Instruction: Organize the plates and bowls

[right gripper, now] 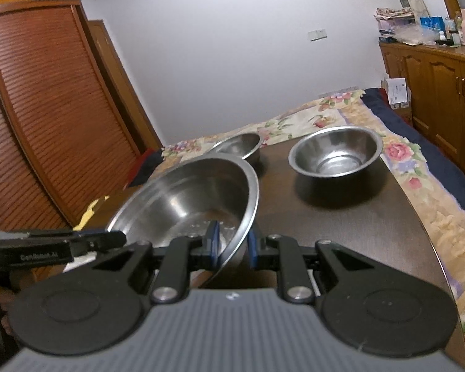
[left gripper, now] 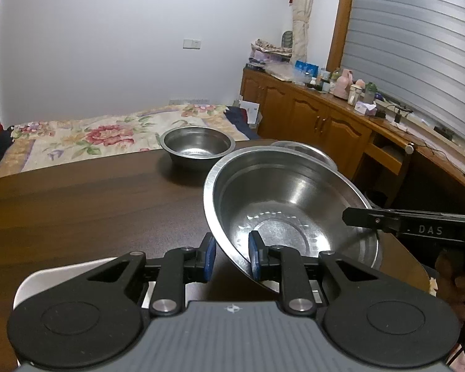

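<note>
The large steel bowl (left gripper: 294, 214) hangs tilted above the dark surface (left gripper: 93, 195), in the lower right of the left view. We hold it by its thin rim: the left hand-held gripper (left gripper: 232, 255) is clamped on the near edge, the right hand-held gripper (right gripper: 232, 245) on the opposite edge. We judge it light and stiff but slippery. Two smaller bowls (right gripper: 336, 152) stand farther back on the surface.

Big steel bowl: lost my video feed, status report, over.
Left gripper and right gripper both clamped on big steel bowl rim, bowl tilted above table. Two smaller steel bowls ahead.
</note>
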The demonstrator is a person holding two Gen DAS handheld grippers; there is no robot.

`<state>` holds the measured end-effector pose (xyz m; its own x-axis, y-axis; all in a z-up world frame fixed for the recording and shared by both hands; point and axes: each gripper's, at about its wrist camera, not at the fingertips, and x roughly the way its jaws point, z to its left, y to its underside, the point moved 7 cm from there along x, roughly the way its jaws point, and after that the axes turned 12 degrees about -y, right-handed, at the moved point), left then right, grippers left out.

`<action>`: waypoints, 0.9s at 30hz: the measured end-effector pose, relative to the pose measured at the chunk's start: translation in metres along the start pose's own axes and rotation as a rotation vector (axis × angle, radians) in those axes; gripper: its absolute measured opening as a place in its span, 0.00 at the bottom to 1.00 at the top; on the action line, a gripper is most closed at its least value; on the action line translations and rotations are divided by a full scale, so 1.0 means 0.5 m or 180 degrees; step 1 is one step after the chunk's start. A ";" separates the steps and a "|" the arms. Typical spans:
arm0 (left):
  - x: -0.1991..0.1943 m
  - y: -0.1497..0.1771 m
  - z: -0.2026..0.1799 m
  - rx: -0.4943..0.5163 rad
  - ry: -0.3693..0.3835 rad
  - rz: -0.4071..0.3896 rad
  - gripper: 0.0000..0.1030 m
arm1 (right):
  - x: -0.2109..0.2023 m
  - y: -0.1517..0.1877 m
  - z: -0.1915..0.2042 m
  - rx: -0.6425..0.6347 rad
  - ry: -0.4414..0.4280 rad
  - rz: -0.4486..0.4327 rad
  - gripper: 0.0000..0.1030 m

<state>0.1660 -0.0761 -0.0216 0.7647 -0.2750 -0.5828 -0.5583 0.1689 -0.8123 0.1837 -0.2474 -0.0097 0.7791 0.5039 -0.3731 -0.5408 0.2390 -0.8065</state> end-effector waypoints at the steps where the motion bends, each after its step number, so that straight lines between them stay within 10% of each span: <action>1: -0.003 0.003 0.001 -0.0006 0.0018 0.0003 0.23 | -0.003 0.002 0.001 -0.0010 -0.0001 0.0009 0.21; 27: -0.007 0.073 -0.008 -0.0047 0.0169 0.0208 0.24 | -0.024 0.067 -0.005 0.0029 -0.0005 0.0159 0.21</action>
<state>0.1416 -0.0727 -0.0488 0.7086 -0.3138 -0.6320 -0.6114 0.1741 -0.7719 0.1570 -0.2479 -0.0332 0.7505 0.5166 -0.4121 -0.5819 0.2211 -0.7826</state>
